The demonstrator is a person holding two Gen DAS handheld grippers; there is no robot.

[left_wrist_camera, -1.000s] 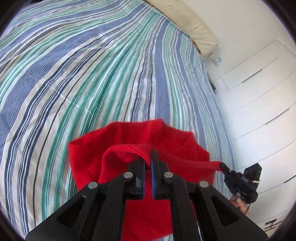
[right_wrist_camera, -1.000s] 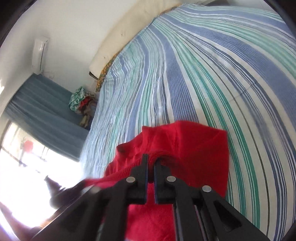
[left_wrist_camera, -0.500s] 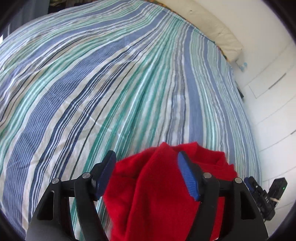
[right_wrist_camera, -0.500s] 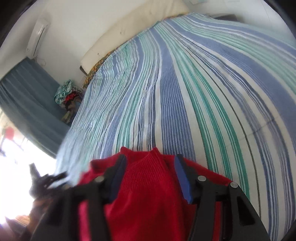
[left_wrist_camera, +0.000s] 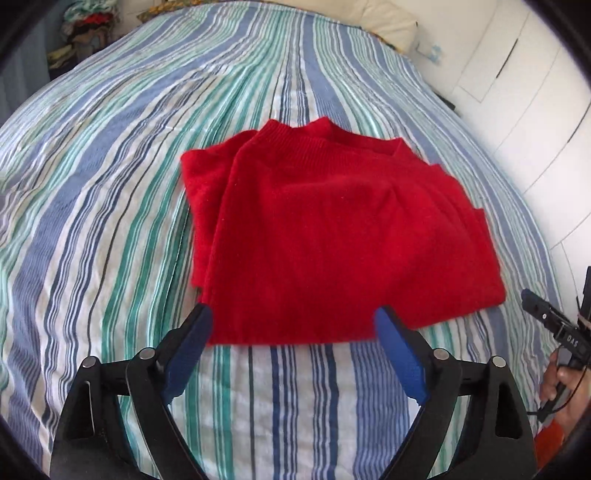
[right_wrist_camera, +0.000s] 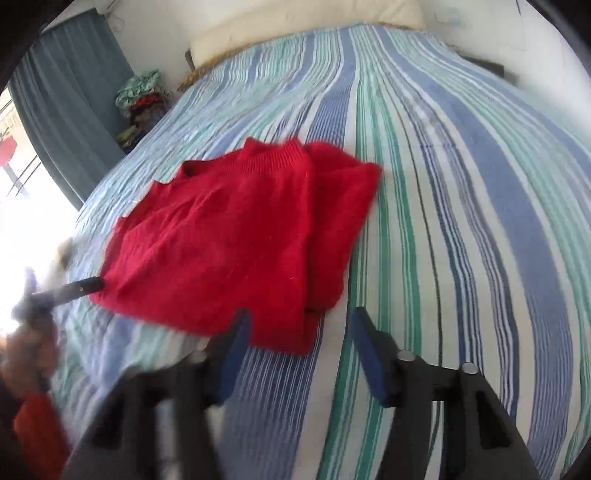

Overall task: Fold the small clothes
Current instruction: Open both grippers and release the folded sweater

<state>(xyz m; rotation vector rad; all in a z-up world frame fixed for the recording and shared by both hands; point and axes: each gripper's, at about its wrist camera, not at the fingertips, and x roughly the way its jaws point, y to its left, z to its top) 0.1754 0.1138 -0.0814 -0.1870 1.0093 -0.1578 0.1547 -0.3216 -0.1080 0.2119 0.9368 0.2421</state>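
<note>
A red knit sweater (left_wrist_camera: 332, 229) lies folded flat on the striped bedspread (left_wrist_camera: 110, 184), collar toward the far side. It also shows in the right wrist view (right_wrist_camera: 236, 236). My left gripper (left_wrist_camera: 293, 314) is open and empty, its blue-padded fingers just short of the sweater's near edge. My right gripper (right_wrist_camera: 299, 315) is open and empty, just short of the sweater's near right corner. The right gripper also shows at the right edge of the left wrist view (left_wrist_camera: 554, 325). The left gripper's finger shows at the sweater's left edge in the right wrist view (right_wrist_camera: 74, 290).
A cream pillow (left_wrist_camera: 369, 18) lies at the head of the bed. White wardrobe doors (left_wrist_camera: 535, 92) stand to the right. A pile of clothes (right_wrist_camera: 142, 99) and a blue curtain (right_wrist_camera: 70, 103) are at the far left, by a bright window.
Both grippers let go of the sweater and opened, then drew back toward me. The sweater dropped from a held bunch to lying folded flat on the bed.
</note>
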